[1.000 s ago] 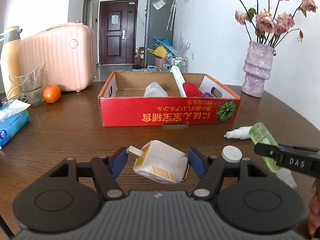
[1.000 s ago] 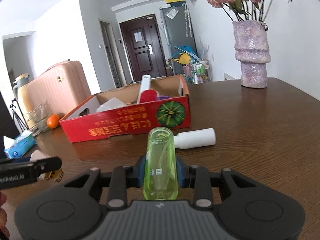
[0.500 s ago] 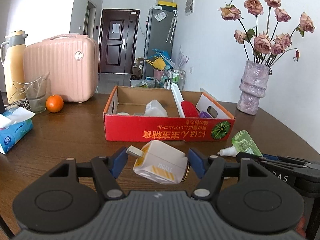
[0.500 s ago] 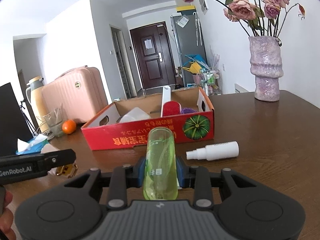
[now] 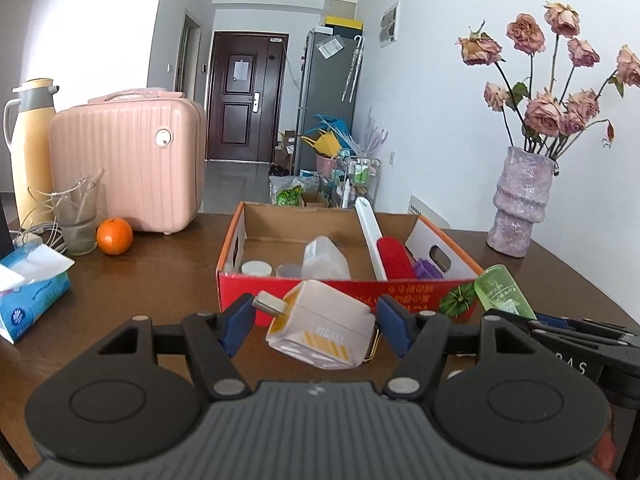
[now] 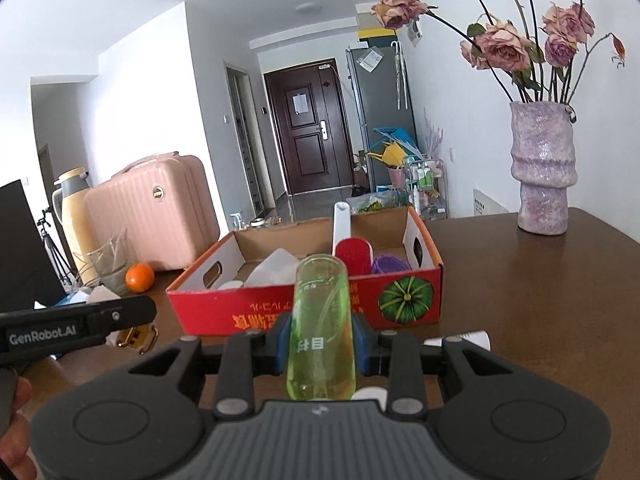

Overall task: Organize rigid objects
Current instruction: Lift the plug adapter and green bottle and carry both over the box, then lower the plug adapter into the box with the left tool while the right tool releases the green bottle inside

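Grippers raised since before, left fingers (image 5: 250, 320) clasping white charger (image 5: 322, 334), right fingers (image 6: 362, 338) clamping green bottle (image 6: 322, 328), box (image 6: 280, 312) nearer.

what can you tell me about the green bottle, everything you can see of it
The green bottle is a slim, round-ended cylinder of see-through lime plastic with faint printing and a white label mark on its side. It looks mostly hollow; whether liquid is inside I cannot tell. The right gripper is shut on it, blue pads pressing both sides near its lower half, rounded end pointing forward toward the red cardboard box. It is held off the table. Its cap end is hidden behind the gripper body.
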Action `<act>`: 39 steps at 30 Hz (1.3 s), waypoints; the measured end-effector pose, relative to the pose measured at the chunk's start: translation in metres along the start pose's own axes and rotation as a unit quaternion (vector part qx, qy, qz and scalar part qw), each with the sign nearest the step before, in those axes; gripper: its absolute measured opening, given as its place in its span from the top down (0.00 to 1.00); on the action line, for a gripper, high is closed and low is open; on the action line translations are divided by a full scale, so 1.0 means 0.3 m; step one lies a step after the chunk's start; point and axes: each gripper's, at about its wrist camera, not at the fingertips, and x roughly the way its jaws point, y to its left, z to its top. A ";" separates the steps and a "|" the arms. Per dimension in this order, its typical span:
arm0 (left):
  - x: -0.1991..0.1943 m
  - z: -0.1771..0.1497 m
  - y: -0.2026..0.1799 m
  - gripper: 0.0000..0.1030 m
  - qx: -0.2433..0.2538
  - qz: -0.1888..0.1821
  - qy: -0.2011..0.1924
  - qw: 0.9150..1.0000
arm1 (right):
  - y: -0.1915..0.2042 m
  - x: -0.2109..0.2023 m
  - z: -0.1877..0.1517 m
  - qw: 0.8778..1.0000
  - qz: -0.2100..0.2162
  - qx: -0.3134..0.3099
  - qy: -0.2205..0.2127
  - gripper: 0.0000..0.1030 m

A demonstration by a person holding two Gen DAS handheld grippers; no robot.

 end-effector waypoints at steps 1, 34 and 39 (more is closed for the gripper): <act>0.008 0.006 0.000 0.34 -0.001 0.000 -0.001 1.000 | 0.000 0.008 0.007 1.000 0.000 0.001 -0.001 0.70; 0.420 0.158 0.062 0.34 -0.030 0.012 0.010 0.999 | -0.045 0.417 0.154 1.000 -0.001 0.017 0.000 0.70; 0.471 0.174 0.065 0.34 -0.029 0.013 0.011 0.999 | -0.058 0.460 0.167 1.000 -0.001 0.018 0.000 0.70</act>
